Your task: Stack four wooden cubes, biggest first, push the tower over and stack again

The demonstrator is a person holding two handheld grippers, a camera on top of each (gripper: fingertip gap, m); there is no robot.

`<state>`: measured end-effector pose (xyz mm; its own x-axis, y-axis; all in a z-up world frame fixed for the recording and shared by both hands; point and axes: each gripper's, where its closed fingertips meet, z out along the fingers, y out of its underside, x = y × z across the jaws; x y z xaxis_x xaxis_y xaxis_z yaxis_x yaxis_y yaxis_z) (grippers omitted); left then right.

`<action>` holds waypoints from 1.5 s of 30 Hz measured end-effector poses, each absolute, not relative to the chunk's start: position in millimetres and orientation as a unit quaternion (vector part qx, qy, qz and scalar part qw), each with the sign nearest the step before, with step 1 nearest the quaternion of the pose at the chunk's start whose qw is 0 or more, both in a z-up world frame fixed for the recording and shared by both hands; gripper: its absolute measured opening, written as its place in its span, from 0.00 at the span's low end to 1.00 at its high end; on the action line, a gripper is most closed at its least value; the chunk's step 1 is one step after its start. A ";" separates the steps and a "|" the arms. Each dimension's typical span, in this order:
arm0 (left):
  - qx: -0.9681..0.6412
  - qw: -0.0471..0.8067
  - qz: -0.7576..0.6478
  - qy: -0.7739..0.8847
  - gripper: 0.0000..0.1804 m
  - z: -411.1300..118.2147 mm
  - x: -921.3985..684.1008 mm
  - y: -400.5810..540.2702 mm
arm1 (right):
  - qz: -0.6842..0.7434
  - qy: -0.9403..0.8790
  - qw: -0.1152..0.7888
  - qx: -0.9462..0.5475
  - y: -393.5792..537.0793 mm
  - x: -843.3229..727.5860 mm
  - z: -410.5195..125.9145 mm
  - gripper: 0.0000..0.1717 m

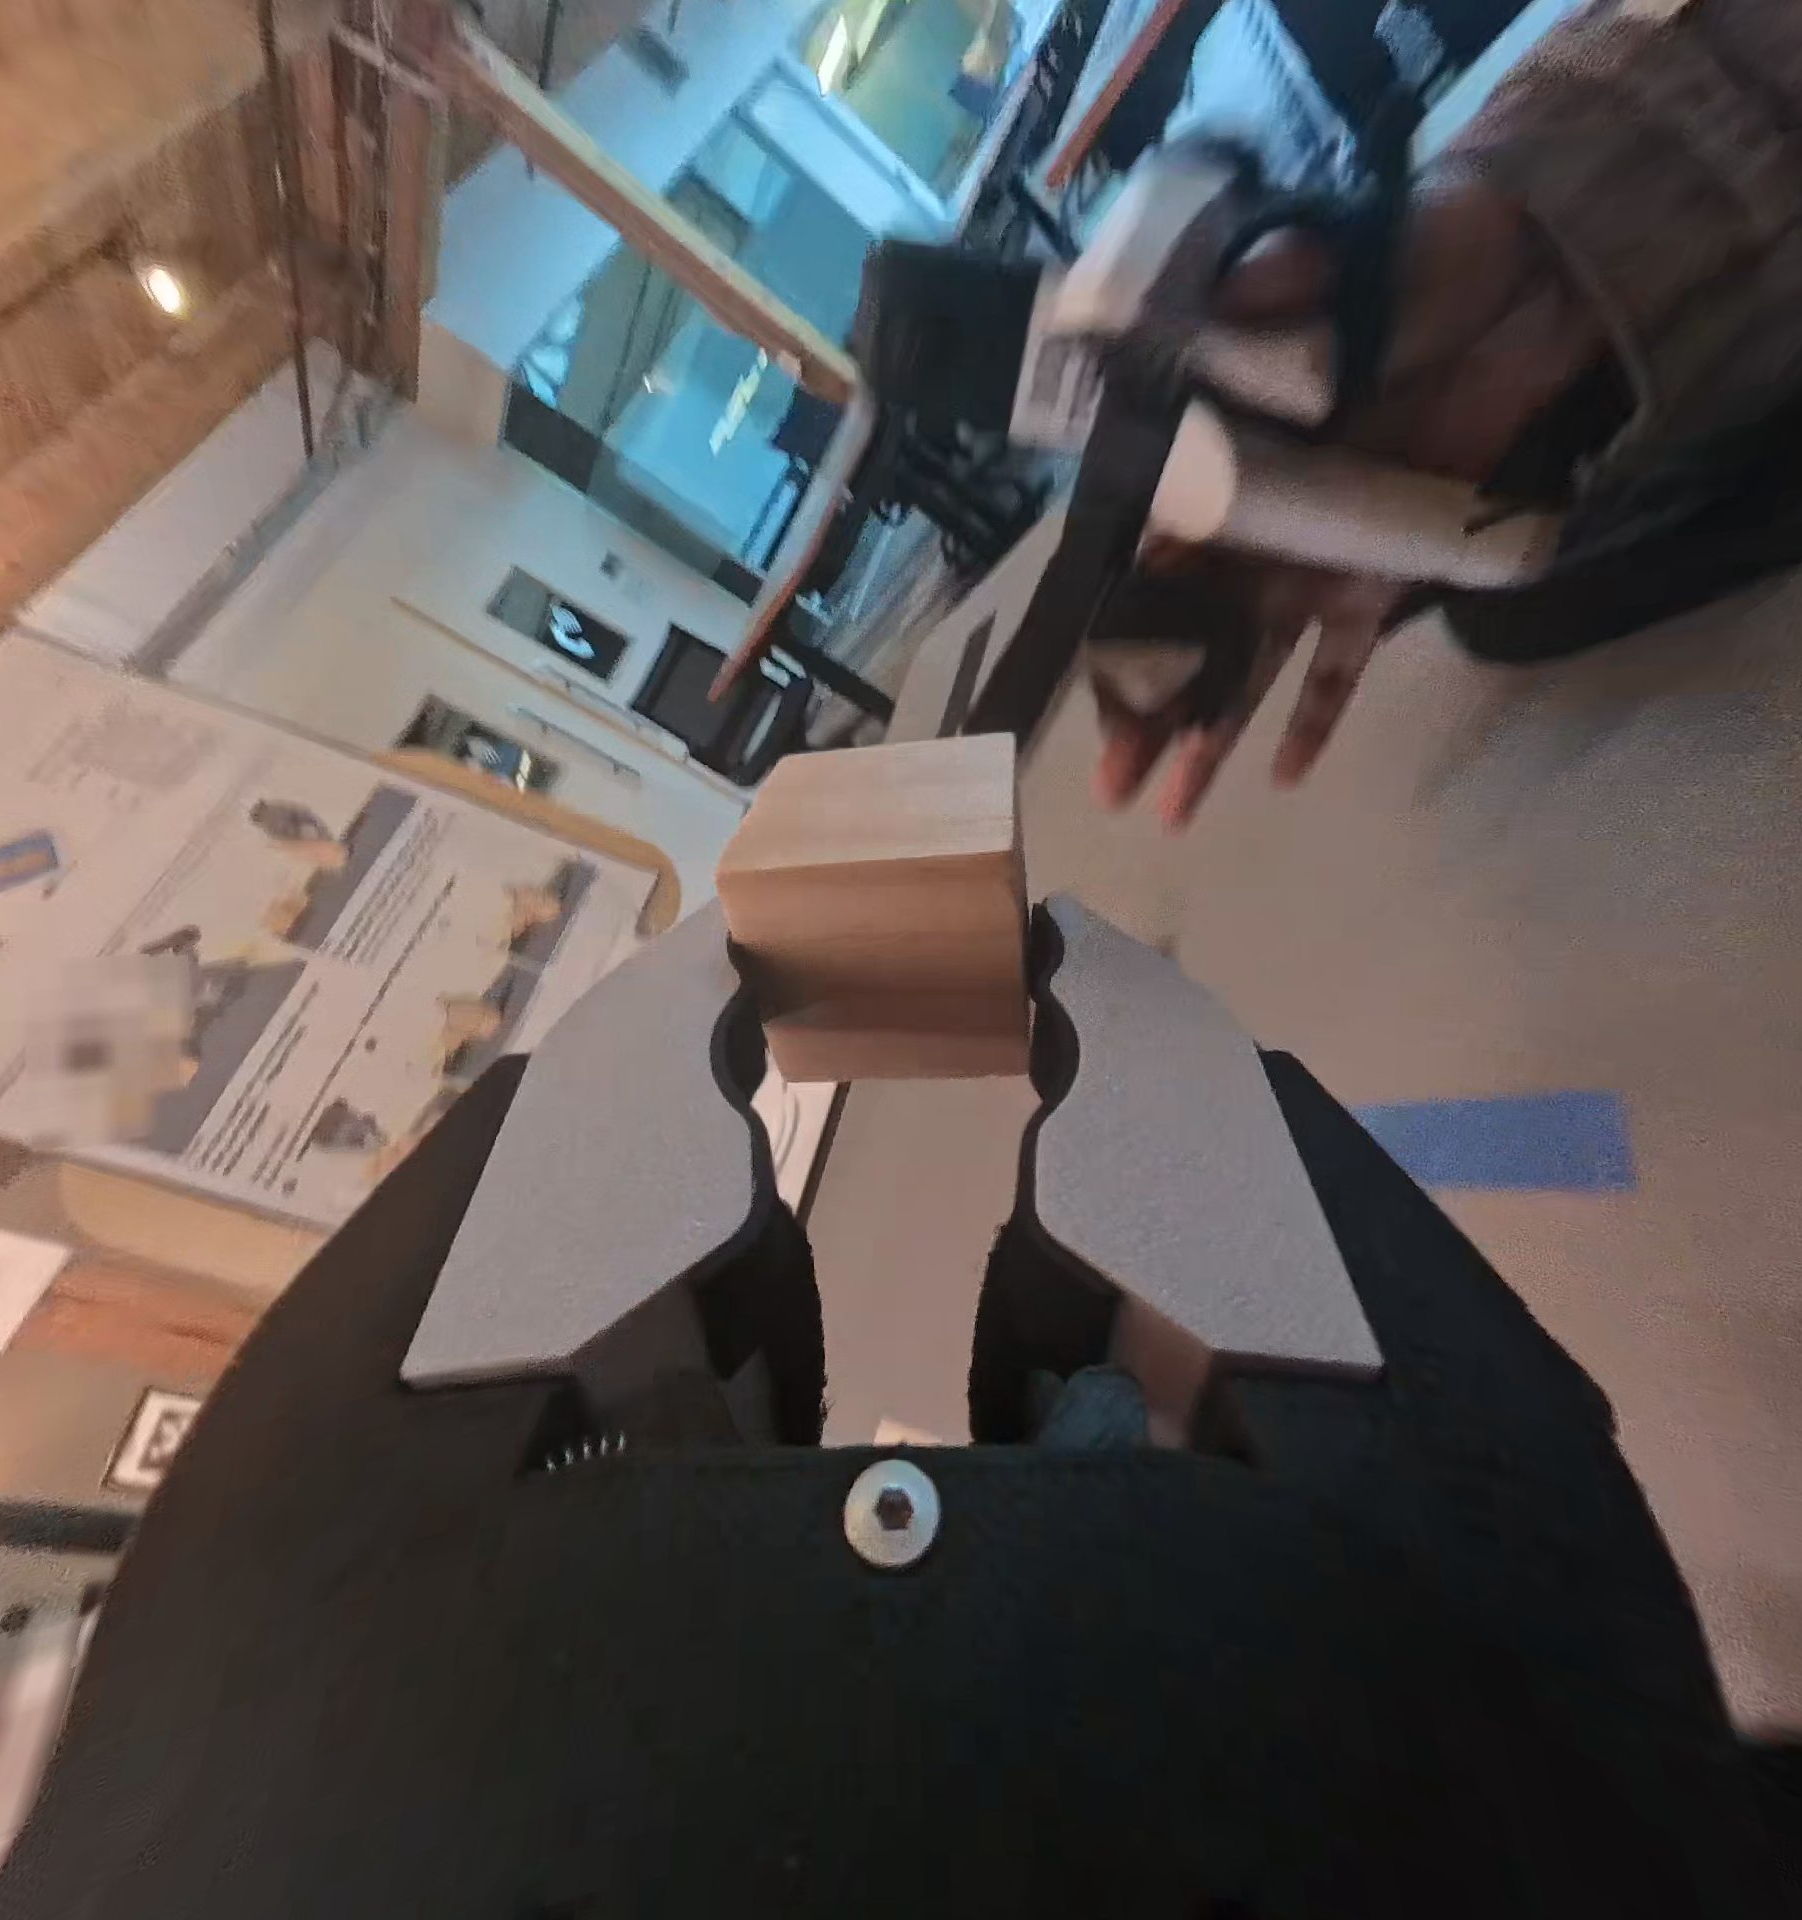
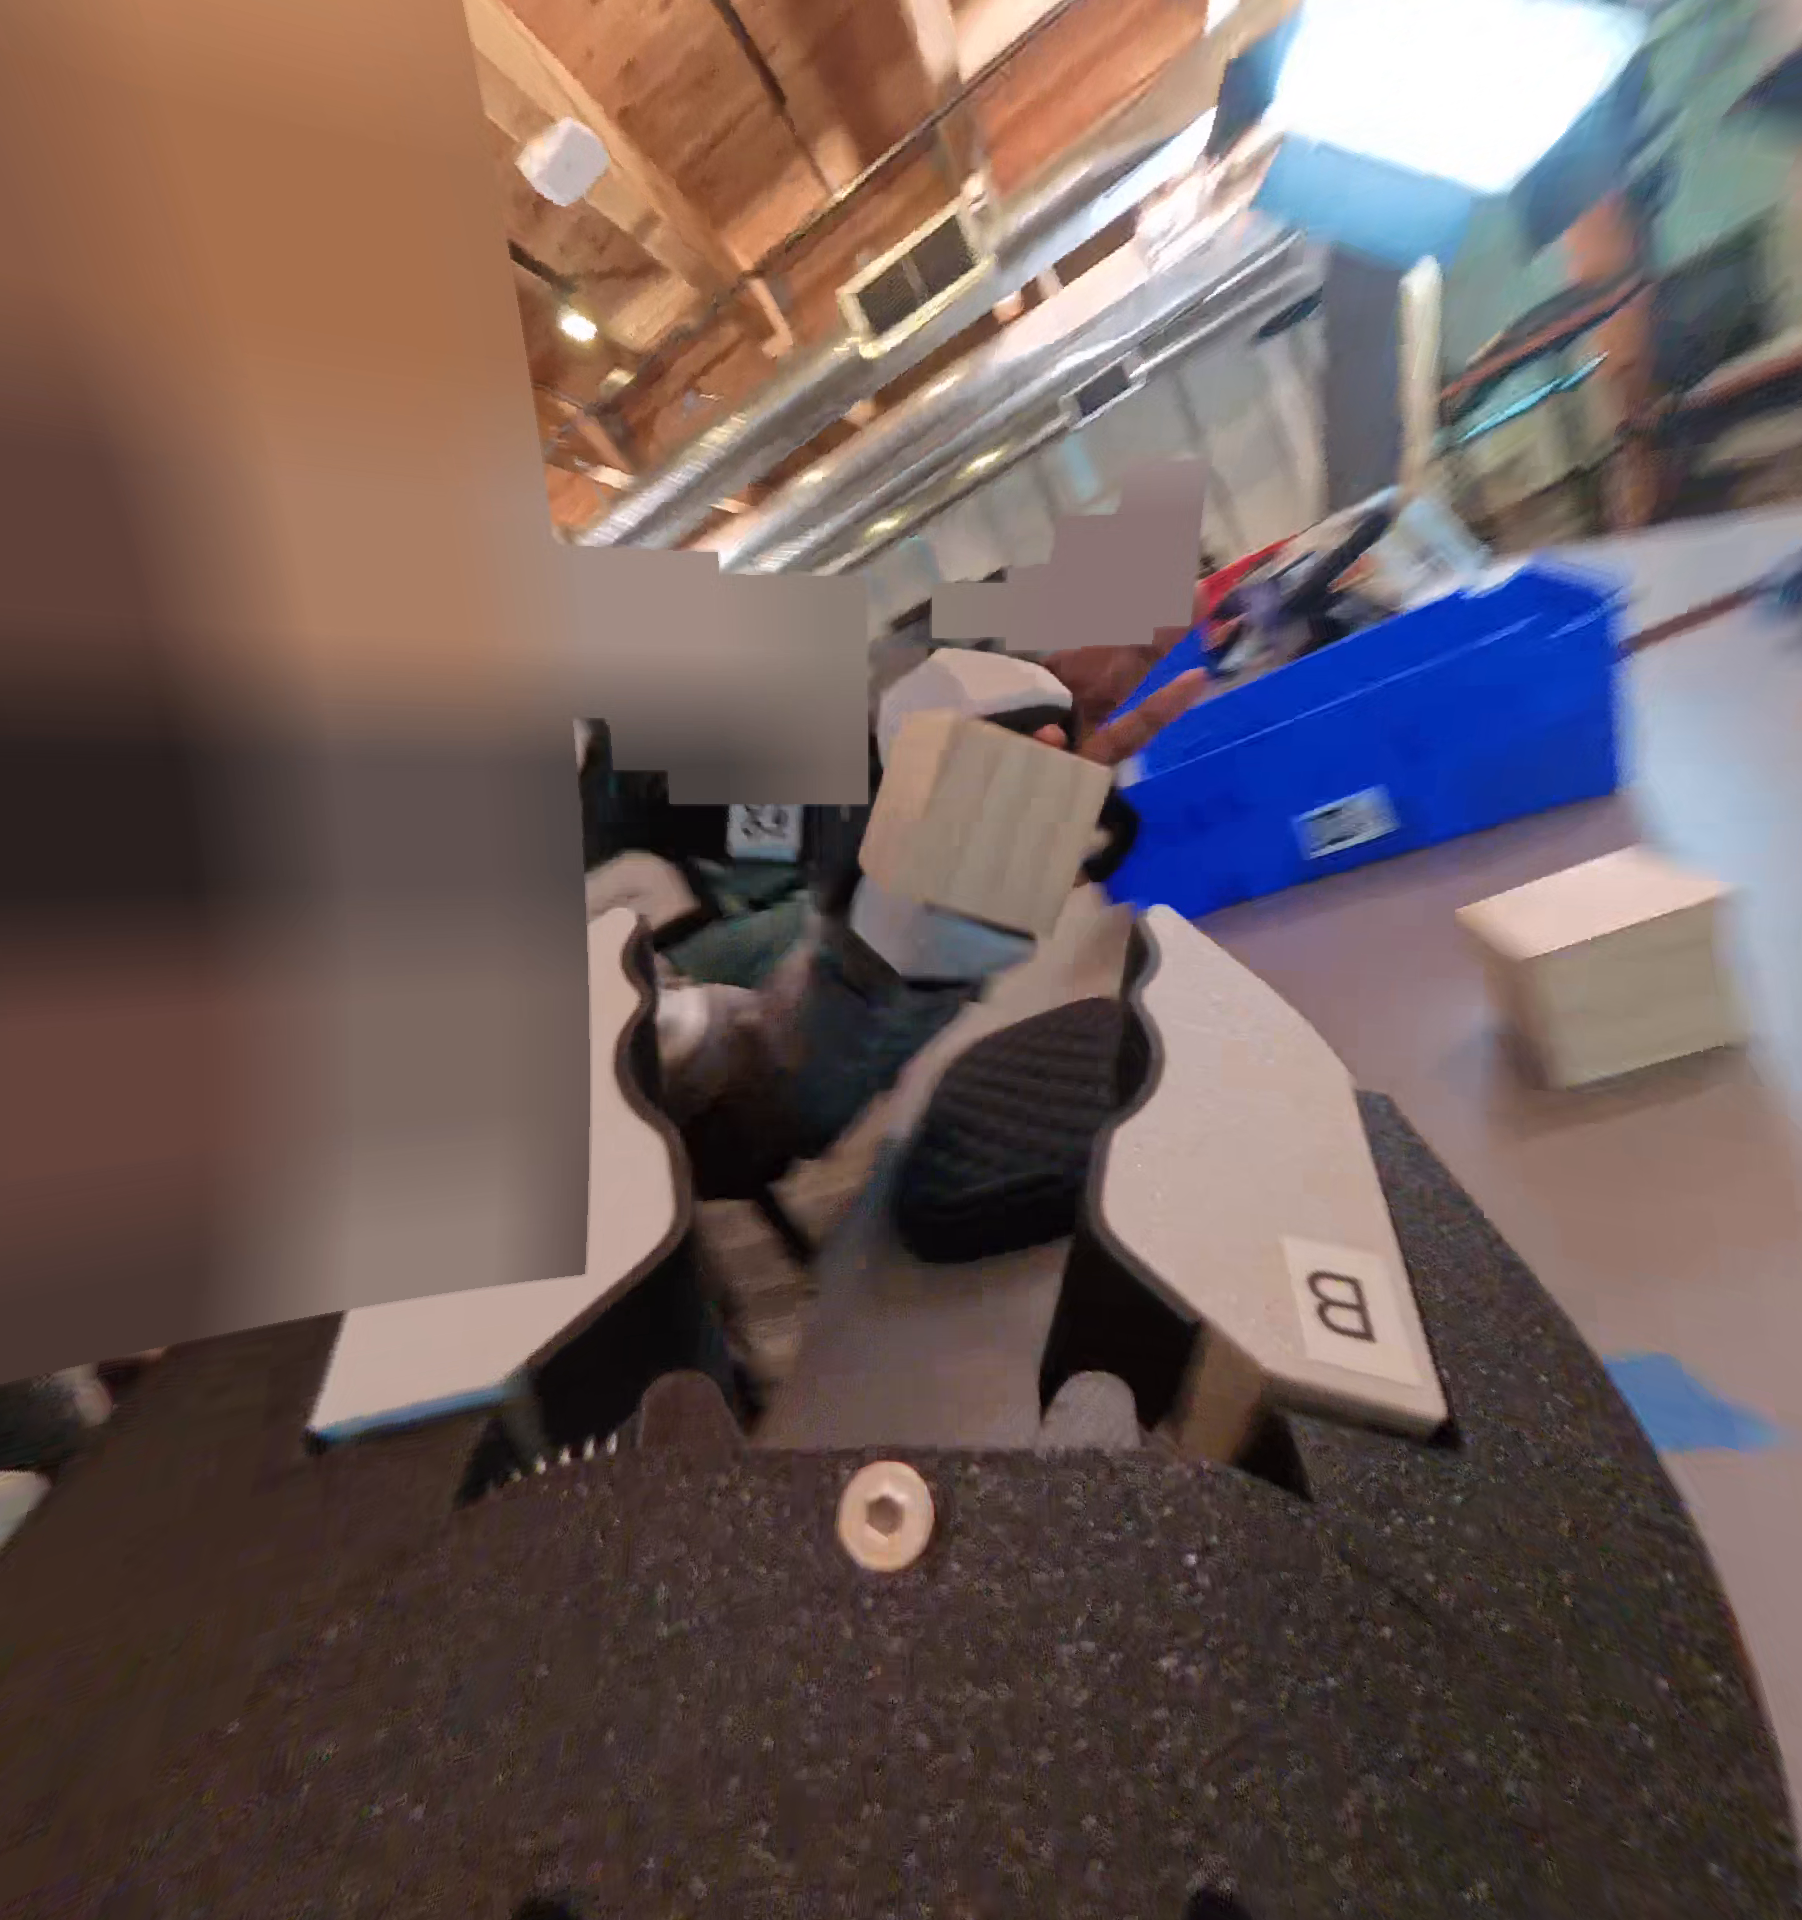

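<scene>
Holding a wooden cube (image 1: 881,914) up in the air, the left gripper (image 1: 881,971) has both grey fingers (image 1: 1136,1039) pressed flat on opposite faces of it. The bite sits on the cube's rear half, so a good part of the block sticks out past the tips. From the right wrist view the same cube (image 2: 985,831) shows pale and tilted, well clear of the table (image 2: 1344,997).

The right gripper (image 2: 881,997) stands wide, with nothing between its fingers; what shows in the gap is only the far background. A hand (image 1: 1396,343) carries it off to one side.

A bigger cube (image 2: 1603,971) rests on the table near the blue bin (image 2: 1396,717), and I would take it for the base. I cannot see the other cubes, so I cannot tell how far along the stacking is.

To do this step well, I would level the carried cube first, since it looks cocked just now. Bring it over the base from above, square its edges to the block below, and set it down centred before letting go. Ease the fingers apart slowly so neither pad drags it sideways. Keep the free gripper away from the base, as a brush could shift it. The forward overhang should help here, letting the cube land before the fingers reach the lower block.
</scene>
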<state>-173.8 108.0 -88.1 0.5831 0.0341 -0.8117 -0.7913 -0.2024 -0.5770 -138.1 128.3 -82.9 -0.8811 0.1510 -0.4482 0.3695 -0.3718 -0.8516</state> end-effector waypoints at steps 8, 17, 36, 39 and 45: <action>-0.890 0.319 0.200 0.258 0.27 -122.0 -296.0 42.1 | -0.721 0.613 -0.273 0.171 183.9 -160.4 -94.5 0.62; -0.970 0.061 0.061 0.228 0.27 -178.2 -341.3 32.1 | -0.667 0.670 -0.292 0.146 171.1 -158.9 -121.0 0.68; -0.965 -0.033 0.052 0.255 0.27 -206.6 -346.1 32.6 | -0.683 0.651 -0.293 0.154 175.0 -157.9 -112.4 0.67; -0.964 -0.032 0.053 0.258 0.27 -207.0 -346.3 32.7 | -0.680 0.654 -0.292 0.156 174.8 -158.6 -114.1 0.67; -0.961 -0.030 0.052 0.270 0.27 -207.0 -347.8 33.5 | -0.676 0.657 -0.291 0.160 175.2 -159.9 -116.0 0.67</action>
